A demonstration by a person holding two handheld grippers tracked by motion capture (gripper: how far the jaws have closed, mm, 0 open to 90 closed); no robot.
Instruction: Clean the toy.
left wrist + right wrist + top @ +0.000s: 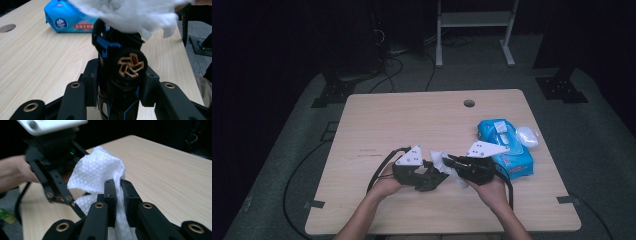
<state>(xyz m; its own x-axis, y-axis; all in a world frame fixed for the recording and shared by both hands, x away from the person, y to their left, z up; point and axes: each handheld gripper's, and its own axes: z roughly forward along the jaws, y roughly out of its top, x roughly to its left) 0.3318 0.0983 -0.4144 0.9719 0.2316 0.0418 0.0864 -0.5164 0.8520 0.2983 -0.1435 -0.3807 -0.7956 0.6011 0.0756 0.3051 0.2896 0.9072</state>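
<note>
Left gripper [117,82] clamped on a black cylindrical gadget with blue trim [122,62]. Right gripper [118,195] pinching a white embossed wet wipe [100,172], draped over that gadget, near a blue wipe pack [507,150].

blue wipes pack [70,21], red label band with unreadable white characters; round white emblem

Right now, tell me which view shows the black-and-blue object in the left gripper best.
The left gripper view: the black-and-blue object stands close up between the jaws, its gold emblem facing the camera, the white wipe over its top. The high view and the right gripper view show no detail of it.
</note>
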